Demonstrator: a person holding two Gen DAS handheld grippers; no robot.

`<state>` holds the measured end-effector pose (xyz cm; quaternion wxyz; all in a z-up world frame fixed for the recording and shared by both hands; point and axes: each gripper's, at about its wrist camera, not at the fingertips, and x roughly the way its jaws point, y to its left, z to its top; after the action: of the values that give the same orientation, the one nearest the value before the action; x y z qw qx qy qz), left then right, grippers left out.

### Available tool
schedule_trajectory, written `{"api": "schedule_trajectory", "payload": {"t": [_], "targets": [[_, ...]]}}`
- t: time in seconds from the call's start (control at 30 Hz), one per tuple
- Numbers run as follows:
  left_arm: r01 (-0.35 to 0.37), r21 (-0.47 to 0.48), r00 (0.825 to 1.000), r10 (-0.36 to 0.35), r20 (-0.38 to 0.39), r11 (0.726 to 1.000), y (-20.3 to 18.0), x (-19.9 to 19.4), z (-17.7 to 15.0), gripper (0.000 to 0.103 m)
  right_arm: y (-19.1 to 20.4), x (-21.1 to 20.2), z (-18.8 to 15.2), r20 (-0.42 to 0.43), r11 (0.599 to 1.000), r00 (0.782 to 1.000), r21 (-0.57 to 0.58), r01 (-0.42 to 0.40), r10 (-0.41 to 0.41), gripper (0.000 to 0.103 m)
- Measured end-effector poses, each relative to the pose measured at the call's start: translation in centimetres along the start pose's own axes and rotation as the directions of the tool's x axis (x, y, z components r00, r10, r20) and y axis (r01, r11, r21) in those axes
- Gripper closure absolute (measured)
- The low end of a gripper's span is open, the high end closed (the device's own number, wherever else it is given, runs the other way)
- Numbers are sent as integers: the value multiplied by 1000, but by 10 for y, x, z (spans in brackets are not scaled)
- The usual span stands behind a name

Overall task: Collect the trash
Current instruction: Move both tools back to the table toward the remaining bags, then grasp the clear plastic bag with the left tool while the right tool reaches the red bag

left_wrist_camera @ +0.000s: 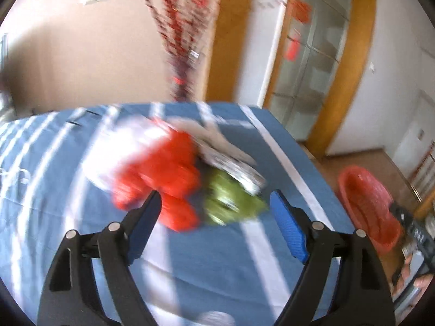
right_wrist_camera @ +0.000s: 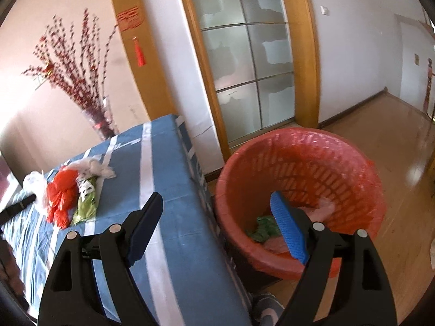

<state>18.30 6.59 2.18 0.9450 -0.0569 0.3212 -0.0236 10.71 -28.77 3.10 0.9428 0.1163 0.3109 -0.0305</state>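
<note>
Trash pile: red plastic bag (left_wrist_camera: 160, 179), green wrapper (left_wrist_camera: 231, 203), white bag (right_wrist_camera: 34, 182) and crumpled paper (right_wrist_camera: 95, 169) bunched on the blue striped bench (right_wrist_camera: 174, 190).
Left claw (left_wrist_camera: 214, 203): spread wide, empty, pile dead ahead, just beyond its tips; the picture is blurred.
Right claw (right_wrist_camera: 217, 206): also wide open, empty, pile well off to its left.
Nearer arm: the left, clearly.
Long axis: the green wrapper runs roughly away from the left claw, as far as the blur allows.
Basket: red lined bin (right_wrist_camera: 236, 171) on the floor beside the bench, already holding a green wrapper (right_wrist_camera: 262, 228) and pale plastic.
</note>
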Motion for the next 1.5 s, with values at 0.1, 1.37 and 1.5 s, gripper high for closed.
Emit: {"api": "schedule_trajectory", "payload": {"t": [0.1, 1.37, 1.5], "targets": [[-61, -50, 997, 63, 38, 997, 35, -4, 19, 22, 13, 3, -3, -7, 999, 1000, -32, -7, 7, 22], [-216, -214, 976, 207, -62, 953, 169, 61, 68, 23, 87, 35, -16, -102, 981, 993, -182, -72, 54, 22], [-289, -193, 953, 262, -152, 938, 174, 97, 61, 23, 84, 36, -14, -104, 981, 993, -180, -66, 48, 22]]}}
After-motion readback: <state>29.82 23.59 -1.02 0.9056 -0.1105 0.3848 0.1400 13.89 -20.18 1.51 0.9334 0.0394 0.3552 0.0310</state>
